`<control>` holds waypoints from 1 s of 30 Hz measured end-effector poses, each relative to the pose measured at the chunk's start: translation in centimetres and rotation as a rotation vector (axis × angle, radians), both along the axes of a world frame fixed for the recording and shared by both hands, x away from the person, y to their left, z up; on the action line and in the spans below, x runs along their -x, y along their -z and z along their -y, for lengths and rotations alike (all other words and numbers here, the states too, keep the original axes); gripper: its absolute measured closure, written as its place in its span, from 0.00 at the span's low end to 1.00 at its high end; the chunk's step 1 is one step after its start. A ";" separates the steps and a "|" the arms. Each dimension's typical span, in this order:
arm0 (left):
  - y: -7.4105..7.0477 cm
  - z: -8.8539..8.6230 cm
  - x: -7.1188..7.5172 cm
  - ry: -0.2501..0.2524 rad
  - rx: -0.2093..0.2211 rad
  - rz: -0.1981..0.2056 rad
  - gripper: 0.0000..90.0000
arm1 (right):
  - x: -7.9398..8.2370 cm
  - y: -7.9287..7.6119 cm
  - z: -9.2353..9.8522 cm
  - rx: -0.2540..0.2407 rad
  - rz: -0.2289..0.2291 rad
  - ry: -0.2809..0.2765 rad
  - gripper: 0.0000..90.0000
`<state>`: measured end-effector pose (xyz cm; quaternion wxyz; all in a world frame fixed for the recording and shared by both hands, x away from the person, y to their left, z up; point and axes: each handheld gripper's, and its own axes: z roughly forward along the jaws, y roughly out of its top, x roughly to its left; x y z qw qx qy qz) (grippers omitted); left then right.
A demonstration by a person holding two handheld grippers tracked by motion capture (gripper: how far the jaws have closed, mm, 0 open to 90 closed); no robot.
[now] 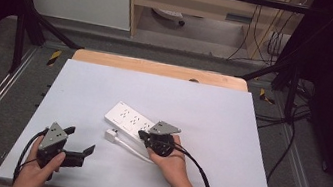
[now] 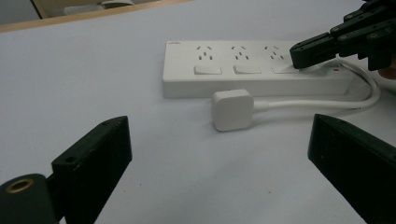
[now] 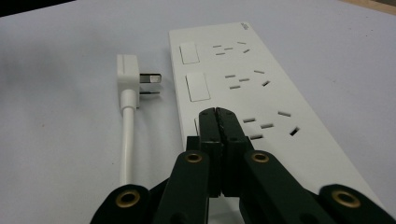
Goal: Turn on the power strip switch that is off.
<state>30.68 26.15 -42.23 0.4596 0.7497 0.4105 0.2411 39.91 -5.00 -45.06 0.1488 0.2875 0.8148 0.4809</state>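
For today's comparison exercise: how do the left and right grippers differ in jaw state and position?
The left gripper has its jaws wide apart; the right gripper has its jaws closed together. The left hovers over bare table, apart from the power strip; the right's tips are on the strip's nearest switch. Both are black and hand-held.

1 power strip (image 1: 131,120), 1 plug (image 1: 111,135)

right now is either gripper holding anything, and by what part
Nothing is held. The left gripper is open over bare table. The right gripper is shut with nothing between its jaws, tips on a switch of the power strip.
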 end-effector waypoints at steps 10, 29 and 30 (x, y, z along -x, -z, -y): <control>0.0 0.0 0.0 0.001 -0.002 0.000 0.07 | 0.0 0.0 0.0 -0.002 0.002 0.000 1.00; 0.0 0.1 0.0 0.001 -0.003 -0.001 0.07 | 0.1 0.3 0.1 -0.015 0.019 0.002 1.00; 0.0 0.1 0.0 0.001 -0.003 -0.001 0.07 | 0.1 0.3 0.1 -0.016 0.018 0.001 1.00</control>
